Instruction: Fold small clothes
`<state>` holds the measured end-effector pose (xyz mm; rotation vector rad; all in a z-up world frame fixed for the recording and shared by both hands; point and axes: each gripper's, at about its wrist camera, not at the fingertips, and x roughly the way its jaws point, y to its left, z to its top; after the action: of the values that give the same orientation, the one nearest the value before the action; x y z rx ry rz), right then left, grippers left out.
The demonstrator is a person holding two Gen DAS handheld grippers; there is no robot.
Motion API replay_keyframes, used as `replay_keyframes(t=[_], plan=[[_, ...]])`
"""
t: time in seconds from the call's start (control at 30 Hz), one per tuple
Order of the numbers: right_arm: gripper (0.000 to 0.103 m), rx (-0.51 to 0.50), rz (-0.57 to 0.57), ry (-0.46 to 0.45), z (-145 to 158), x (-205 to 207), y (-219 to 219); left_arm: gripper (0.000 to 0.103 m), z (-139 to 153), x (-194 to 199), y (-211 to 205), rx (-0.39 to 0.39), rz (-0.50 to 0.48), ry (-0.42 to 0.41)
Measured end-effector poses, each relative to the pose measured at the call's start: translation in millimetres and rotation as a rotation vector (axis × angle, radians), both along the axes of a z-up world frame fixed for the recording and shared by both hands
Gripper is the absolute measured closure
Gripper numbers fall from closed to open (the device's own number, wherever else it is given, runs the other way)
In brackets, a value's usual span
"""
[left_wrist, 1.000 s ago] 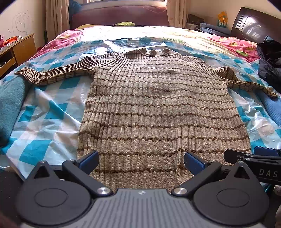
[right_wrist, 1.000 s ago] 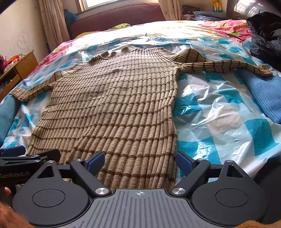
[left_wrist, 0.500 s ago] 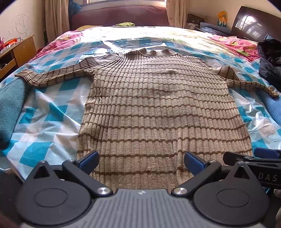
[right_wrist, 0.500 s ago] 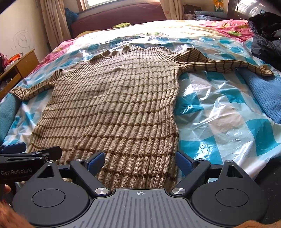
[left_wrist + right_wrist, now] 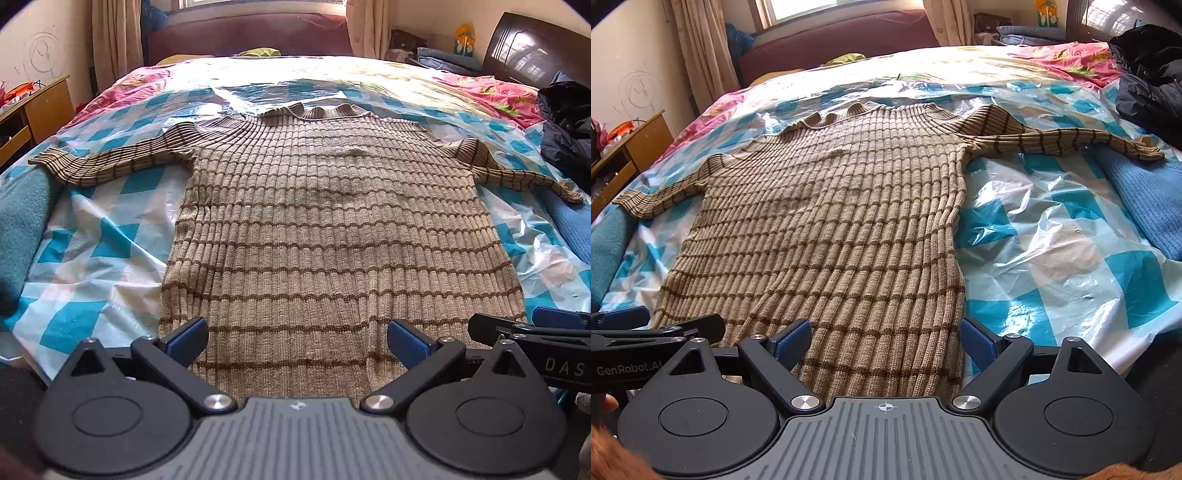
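A tan ribbed sweater with thin brown stripes (image 5: 332,221) (image 5: 834,221) lies flat on the bed, collar at the far end, both sleeves stretched out sideways. My left gripper (image 5: 295,338) is open and hovers over the left part of the hem, with nothing between its blue pads. Over the hem's right corner my right gripper (image 5: 884,338) stands open and empty too. Each gripper shows at the edge of the other's view: the right one (image 5: 532,328) in the left wrist view, the left one (image 5: 657,328) in the right wrist view.
A blue-and-white checked plastic sheet (image 5: 92,258) (image 5: 1052,240) covers the bed. A teal blanket (image 5: 22,221) lies at the left edge, a blue knit (image 5: 1145,192) at the right. Dark clothes (image 5: 1148,77) are piled far right. A wooden nightstand (image 5: 40,107) stands left.
Both views have pulled back slightly toward the foot of the bed, so more of the hem shows. The sweater lies unmoved and both grippers stay open.
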<state>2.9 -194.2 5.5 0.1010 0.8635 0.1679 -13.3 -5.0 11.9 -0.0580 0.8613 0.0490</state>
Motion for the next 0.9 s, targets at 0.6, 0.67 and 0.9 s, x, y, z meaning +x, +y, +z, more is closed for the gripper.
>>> replay_keyframes(t=[0.6,0.67,0.9], plan=[[0.014,-0.012,0.014,0.005,-1.9,0.4,3.2,0.000,-0.6,-0.8,-0.3,0.014,0.002,0.014],[0.014,-0.013,0.015,0.003,-1.5,0.0,3.6,0.000,0.6,-1.4,-0.4,0.017,0.001,0.011],[0.015,-0.009,0.013,-0.009,1.1,-2.1,2.9,0.000,5.6,-3.6,-2.4,0.027,-0.005,-0.003]])
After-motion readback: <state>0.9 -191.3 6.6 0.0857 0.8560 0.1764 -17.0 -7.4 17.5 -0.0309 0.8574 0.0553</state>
